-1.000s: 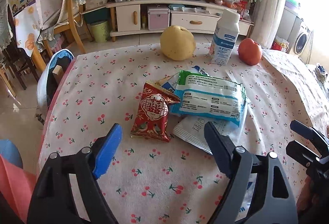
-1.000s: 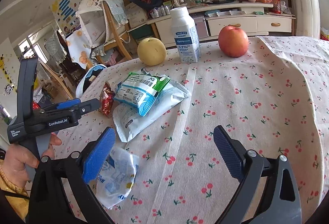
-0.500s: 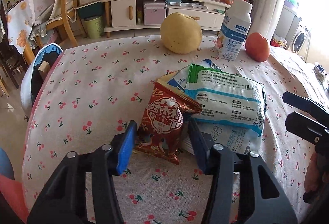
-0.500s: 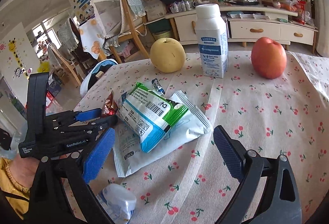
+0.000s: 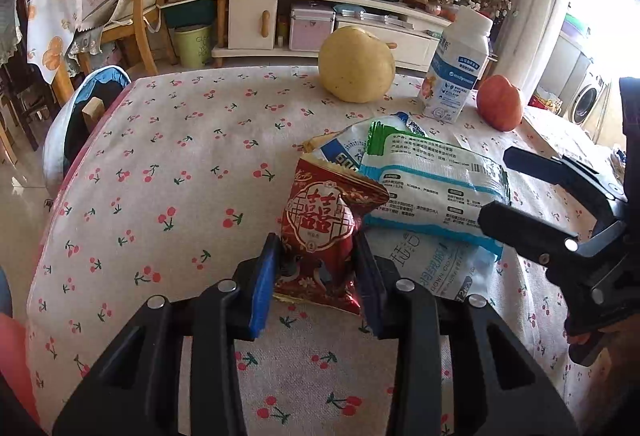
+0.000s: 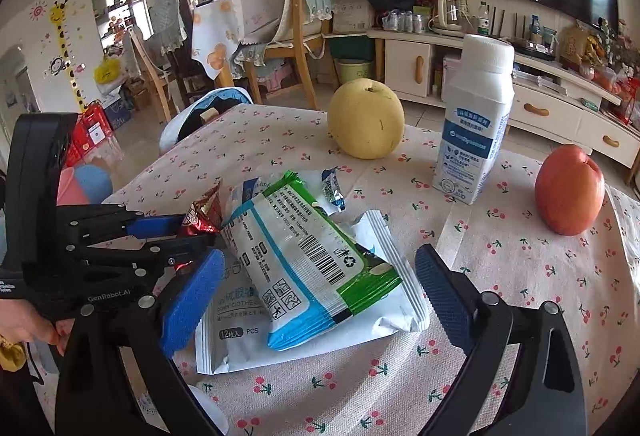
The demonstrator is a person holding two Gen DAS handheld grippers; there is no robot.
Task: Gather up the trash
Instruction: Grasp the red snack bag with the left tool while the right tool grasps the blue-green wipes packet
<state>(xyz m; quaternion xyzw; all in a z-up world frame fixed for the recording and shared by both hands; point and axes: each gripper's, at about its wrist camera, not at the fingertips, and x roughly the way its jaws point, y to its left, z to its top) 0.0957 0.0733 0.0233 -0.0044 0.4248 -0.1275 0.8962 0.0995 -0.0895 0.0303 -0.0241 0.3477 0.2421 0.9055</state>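
My left gripper (image 5: pixel 318 272) is shut on the lower end of a red snack packet (image 5: pixel 324 220), which lies on the cherry-print tablecloth (image 5: pixel 180 176); it also shows in the right wrist view (image 6: pixel 202 216). A green-and-white wipes pack (image 6: pixel 304 256) lies on top of a white wrapper (image 6: pixel 384 312), just right of the red packet. My right gripper (image 6: pixel 316 296) is open, its fingers on either side of the wipes pack and a little above it. A small blue-white wrapper (image 6: pixel 332 188) lies behind the pack.
A yellow pear (image 5: pixel 356 64), a white milk bottle (image 5: pixel 456 72) and a red apple (image 5: pixel 500 108) stand at the far side of the table. A chair back (image 5: pixel 92 108) sits at the left table edge. More crumpled white plastic (image 6: pixel 208 408) lies under my right gripper.
My left gripper moved forward to the red packet and shut on it. My right gripper moved forward over the wipes pack and stayed open.
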